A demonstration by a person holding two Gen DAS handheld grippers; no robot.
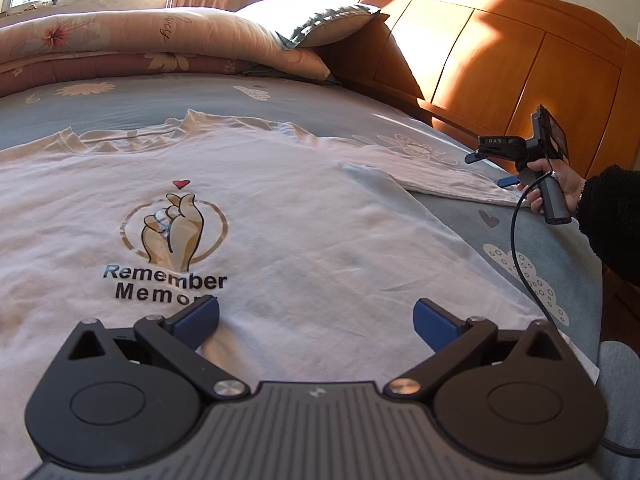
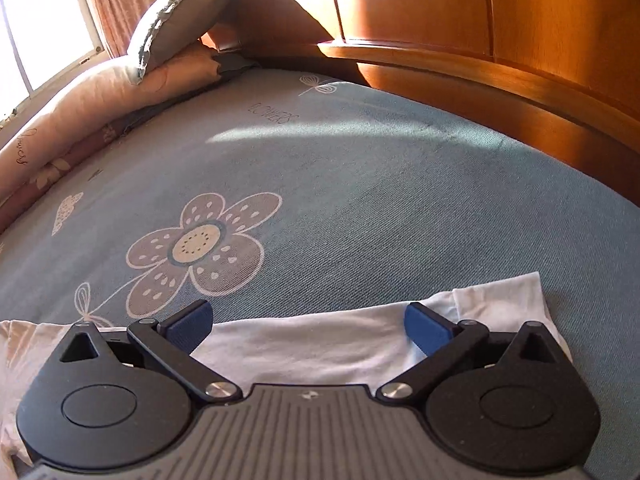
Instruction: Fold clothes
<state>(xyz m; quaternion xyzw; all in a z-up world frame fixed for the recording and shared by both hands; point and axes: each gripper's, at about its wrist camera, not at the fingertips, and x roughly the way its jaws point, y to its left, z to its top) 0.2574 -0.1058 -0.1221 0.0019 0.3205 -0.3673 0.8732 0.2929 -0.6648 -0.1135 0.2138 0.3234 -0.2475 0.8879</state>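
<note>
A white T-shirt (image 1: pixel 288 216) with a finger-heart print and "Remember Memory" lies flat, face up, on the blue flowered bedsheet (image 1: pixel 240 100). My left gripper (image 1: pixel 316 320) is open, just above the shirt's lower front, holding nothing. The right gripper (image 1: pixel 490 168) shows in the left wrist view at the shirt's right sleeve (image 1: pixel 452 180), held by a hand in a dark sleeve. In the right wrist view my right gripper (image 2: pixel 308 326) is open over the white sleeve (image 2: pixel 320 340), its edge between the blue pads, not gripped.
A folded pink floral quilt (image 1: pixel 120 44) and a pillow (image 1: pixel 320 24) lie at the bed's far side. The wooden headboard (image 1: pixel 500 52) runs along the right. The bed's edge (image 1: pixel 580 280) is on the right, with a cable hanging from the right gripper.
</note>
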